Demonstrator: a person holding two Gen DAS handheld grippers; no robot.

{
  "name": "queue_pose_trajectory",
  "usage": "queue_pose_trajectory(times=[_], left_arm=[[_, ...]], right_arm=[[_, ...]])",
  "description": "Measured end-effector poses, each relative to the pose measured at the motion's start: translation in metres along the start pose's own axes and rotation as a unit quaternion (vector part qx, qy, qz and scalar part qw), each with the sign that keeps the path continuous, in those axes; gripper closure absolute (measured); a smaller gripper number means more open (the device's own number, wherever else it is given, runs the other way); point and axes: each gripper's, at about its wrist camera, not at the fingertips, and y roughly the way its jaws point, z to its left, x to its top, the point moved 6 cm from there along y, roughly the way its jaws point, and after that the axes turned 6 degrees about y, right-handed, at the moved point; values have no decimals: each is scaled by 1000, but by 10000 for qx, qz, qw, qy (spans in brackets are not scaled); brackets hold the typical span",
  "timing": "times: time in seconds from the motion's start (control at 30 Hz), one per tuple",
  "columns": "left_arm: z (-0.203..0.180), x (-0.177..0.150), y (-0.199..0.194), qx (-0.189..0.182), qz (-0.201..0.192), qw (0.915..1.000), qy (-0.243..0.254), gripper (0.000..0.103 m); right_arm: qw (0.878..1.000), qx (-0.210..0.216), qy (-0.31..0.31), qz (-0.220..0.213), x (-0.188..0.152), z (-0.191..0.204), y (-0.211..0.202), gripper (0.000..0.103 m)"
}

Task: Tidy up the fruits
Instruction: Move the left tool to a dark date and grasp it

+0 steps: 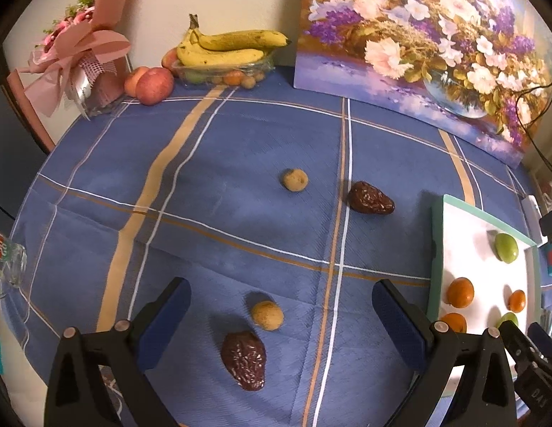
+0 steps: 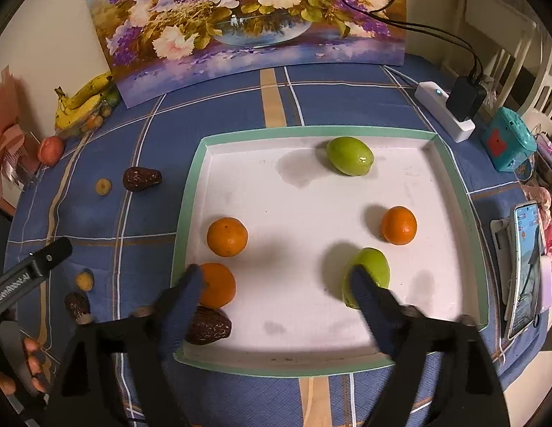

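The left gripper (image 2: 44, 259) reads "GenRobot.AI" on its side; its fingers are spread wide, holding nothing, above a date (image 1: 244, 361) lying lengthwise toward the camera. The right gripper (image 2: 276, 284) is spread too, empty, over the tray (image 2: 190, 185), where another date (image 2: 207, 325) lies crosswise.

You work over a blue tablecloth (image 1: 219, 192) checked with white and tan stripes, and your white tray (image 2: 304, 213) carries a mint-green rim. On the tray you see three orange citrus fruits (image 2: 227, 236), two light green fruits (image 2: 350, 156) and one dark brown wrinkled date (image 2: 208, 325). Your gripper fingers (image 1: 169, 315) are navy blue on black frames, and the painting (image 1: 418, 42) shows purple, white and pink flowers.
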Motion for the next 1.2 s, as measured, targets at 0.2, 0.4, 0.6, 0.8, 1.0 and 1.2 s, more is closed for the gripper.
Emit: queue_pose_trajectory(times=[0.2, 0.4, 0.6, 0.8, 1.0, 1.2], left_arm=[[10, 1, -5, -62, -25, 9999, -92, 0], [21, 1, -14, -136, -100, 9997, -199, 0], [29, -3, -19, -145, -78, 9996, -227, 0], [36, -9, -16, -162, 45, 9996, -227, 0], [43, -21, -7, -67, 319, 9992, -211, 0], [45, -35, 8, -134, 663, 9974, -260, 0]], right_arm=[[9999, 44, -50, -155, 0, 8, -6, 11], [9995, 102, -83, -277, -2, 18, -14, 10], [9994, 143, -62, -324, -4, 27, -23, 8], [9995, 242, -115, -182, -11, 37, -25, 8], [9994, 321, -123, -81, -17, 43, -29, 8], [9994, 299, -130, 86, -24, 45, -28, 8]])
